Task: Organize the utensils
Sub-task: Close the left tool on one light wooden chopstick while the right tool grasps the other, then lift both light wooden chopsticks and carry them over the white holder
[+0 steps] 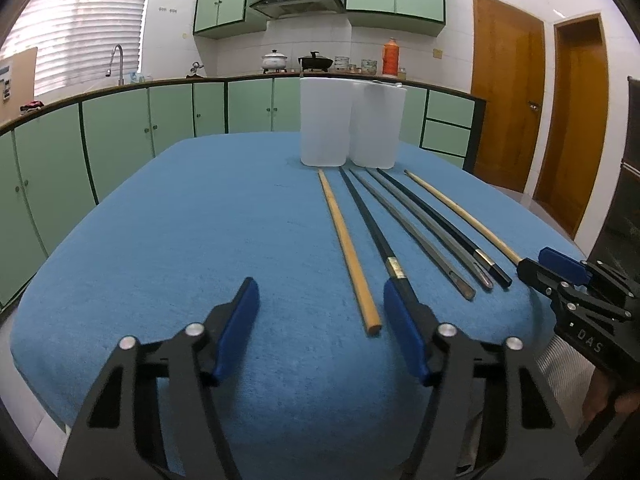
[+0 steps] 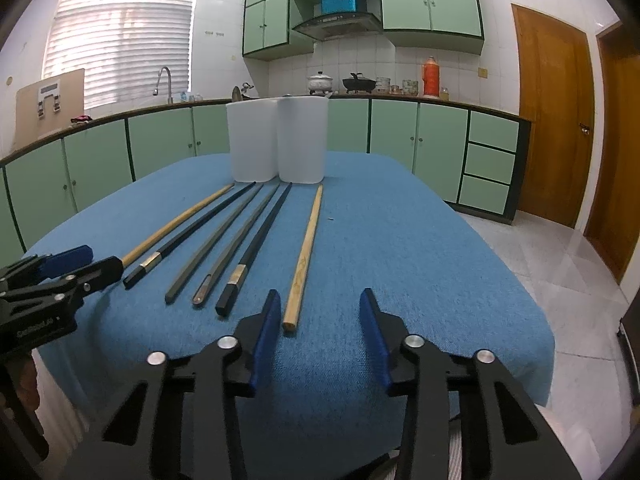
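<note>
Six chopsticks lie side by side on the blue cloth table (image 1: 160, 240): two wooden, two black, two grey. My left gripper (image 1: 320, 284) hovers open at the near edge. The near end of the left wooden chopstick (image 1: 352, 256) shows between its fingers, close to the right pad, untouched. A black chopstick (image 1: 372, 232) runs under that right finger. My right gripper (image 2: 320, 294) is open too, with the end of the right wooden chopstick (image 2: 304, 256) just inside its left pad. Each gripper shows in the other's view, the right gripper (image 1: 548, 270) and the left gripper (image 2: 92, 264).
Two white plastic containers (image 1: 348, 124) (image 2: 276, 140) stand together at the table's far side, just beyond the chopstick tips. The grey pair (image 2: 224, 244) lies in the middle of the row. Green kitchen cabinets and a counter ring the room; wooden doors are at the right.
</note>
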Tool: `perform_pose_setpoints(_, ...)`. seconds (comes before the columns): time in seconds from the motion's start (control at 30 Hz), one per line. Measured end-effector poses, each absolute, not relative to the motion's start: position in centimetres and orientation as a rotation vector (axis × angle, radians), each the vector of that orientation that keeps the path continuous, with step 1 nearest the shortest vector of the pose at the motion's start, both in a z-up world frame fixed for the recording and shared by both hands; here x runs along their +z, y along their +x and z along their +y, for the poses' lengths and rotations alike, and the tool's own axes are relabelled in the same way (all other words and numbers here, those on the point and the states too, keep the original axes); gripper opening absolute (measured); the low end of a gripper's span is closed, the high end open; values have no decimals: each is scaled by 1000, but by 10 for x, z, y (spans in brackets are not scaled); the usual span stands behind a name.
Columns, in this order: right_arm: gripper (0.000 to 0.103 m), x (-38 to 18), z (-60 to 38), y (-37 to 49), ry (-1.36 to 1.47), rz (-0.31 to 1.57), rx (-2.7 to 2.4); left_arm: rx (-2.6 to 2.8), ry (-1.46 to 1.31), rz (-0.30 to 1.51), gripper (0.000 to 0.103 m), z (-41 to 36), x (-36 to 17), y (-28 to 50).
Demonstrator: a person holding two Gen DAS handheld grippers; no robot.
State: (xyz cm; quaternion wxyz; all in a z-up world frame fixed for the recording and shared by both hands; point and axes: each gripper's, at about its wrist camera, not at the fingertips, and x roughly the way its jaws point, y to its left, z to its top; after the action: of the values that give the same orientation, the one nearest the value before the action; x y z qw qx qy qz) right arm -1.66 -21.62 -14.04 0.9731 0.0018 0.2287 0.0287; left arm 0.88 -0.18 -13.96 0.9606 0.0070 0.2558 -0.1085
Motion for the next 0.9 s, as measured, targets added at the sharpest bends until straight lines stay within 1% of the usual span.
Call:
perform_pose_setpoints(0.07, 31, -140, -215, -17, 2, 461, 63, -225, 17, 519, 55, -4, -139, 8)
perform_pose_setpoints(0.13, 29, -140, -214, -17, -5, 460, 66, -232, 15, 519, 50, -5, -140, 6)
perform_pose_setpoints(0.17, 26, -140, -213, -18, -11, 460, 67, -236, 14, 520, 45, -6, -140, 6)
perform_pose_setpoints(0.23, 23, -140, -212, -18, -20, 459, 70, -242, 15, 522, 41, -7, -140, 5)
perform_pose_setpoints(0.3, 20, -140, -212, -19, -25, 459, 72, -244, 15, 522, 33, -8, -140, 5)
perform_pose_setpoints(0.43, 13, -140, -211, -20, -29, 460, 75, -253, 13, 525, 23, -11, -140, 3)
perform_pose_setpoints(0.47, 10, -140, -210, -20, -34, 460, 74, -255, 13, 526, 18, -12, -139, 3)
perform_pose_setpoints(0.5, 10, -140, -209, -21, -42, 460, 72, -257, 13, 527, 14, -12, -139, 3)
perform_pose_setpoints(0.53, 8, -140, -208, -21, -45, 460, 71, -261, 13, 529, 12, -13, -139, 3)
perform_pose_setpoints(0.6, 8, -139, -208, -21, -47, 463, 69, -266, 11, 531, 8, -13, -139, 3)
perform_pose_setpoints(0.9, 7, -130, -213, -24, -32, 450, 56, -252, 6, 506, 7, -10, -127, -1)
